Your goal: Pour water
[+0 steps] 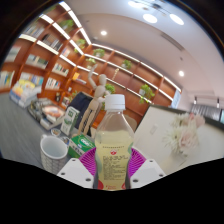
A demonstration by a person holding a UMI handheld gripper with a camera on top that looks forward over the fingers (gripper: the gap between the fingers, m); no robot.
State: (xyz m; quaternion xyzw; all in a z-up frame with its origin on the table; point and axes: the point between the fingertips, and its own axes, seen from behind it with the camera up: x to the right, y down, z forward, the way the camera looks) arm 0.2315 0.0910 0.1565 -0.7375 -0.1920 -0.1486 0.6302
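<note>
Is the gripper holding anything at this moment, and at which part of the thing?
Yes. The gripper holds the plastic bottle upright, both fingers pressing its lower body at the label, well below the white cap.

Yellowish bottle (113, 148), white cap, pink-green label
</note>
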